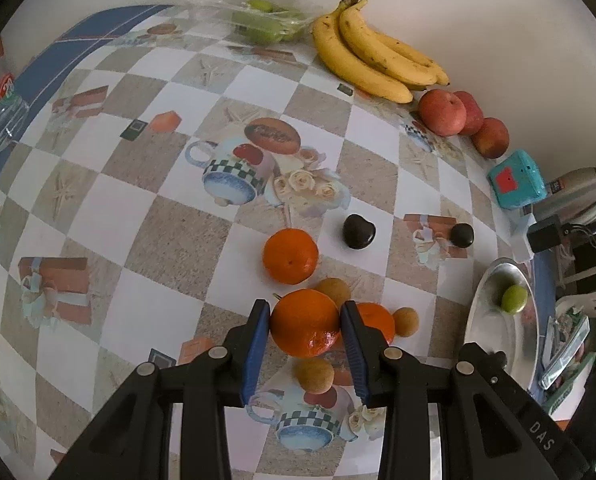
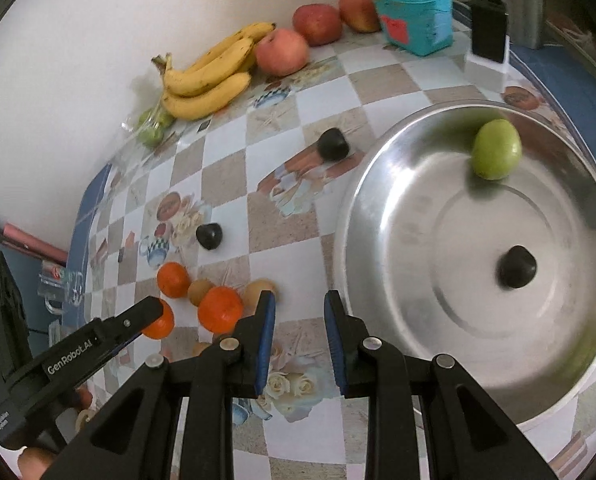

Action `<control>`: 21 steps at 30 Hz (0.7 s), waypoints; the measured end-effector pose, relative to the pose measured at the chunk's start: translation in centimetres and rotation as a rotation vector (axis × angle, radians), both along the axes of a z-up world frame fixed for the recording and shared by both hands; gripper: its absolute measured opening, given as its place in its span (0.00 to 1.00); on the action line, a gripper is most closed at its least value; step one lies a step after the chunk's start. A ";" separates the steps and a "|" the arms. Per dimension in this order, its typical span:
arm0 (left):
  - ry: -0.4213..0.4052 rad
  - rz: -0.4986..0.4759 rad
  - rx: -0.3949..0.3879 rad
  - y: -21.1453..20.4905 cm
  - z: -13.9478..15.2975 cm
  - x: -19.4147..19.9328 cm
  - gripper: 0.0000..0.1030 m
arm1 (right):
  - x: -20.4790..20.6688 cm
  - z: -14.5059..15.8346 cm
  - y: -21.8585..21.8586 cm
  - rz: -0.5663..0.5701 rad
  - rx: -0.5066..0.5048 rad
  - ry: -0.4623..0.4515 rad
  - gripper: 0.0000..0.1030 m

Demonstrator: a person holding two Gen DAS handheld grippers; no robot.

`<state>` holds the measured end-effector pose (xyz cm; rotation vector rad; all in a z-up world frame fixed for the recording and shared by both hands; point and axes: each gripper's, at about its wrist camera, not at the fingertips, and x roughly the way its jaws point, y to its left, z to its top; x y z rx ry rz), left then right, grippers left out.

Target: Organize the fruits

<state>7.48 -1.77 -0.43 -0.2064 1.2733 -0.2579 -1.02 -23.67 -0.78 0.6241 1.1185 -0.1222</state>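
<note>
My left gripper (image 1: 305, 328) clamps an orange (image 1: 305, 323); the metal bowl (image 2: 361, 184) lies at two o'clock of my spread, empty right gripper (image 2: 299, 334).

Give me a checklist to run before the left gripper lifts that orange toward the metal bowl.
1. Grip: the left gripper has a finger on each side of the orange, touching it: ok.
2. Hold firmness: cannot tell.
3. Neighbours: a small brown fruit lies just below the orange and another orange sits behind the right finger, so they may get nudged: not ok.
4. Room in the metal bowl: only a green fruit and a dark fruit inside: ok.
5. The right gripper is open, empty, beside the bowl's rim; possibly in the path: cannot tell.
</note>
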 end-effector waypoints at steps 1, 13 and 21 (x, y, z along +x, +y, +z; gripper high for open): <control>0.000 0.002 -0.001 0.1 0.0 0.0 0.38 | 0.0 0.0 0.1 0.004 -0.003 0.001 0.26; 0.005 0.016 -0.002 0.4 -0.1 0.1 0.38 | 0.4 -0.6 0.7 0.028 -0.009 0.026 0.26; 0.013 0.032 -0.012 0.9 -0.2 0.2 0.38 | 1.0 -1.0 1.5 0.052 -0.023 0.036 0.26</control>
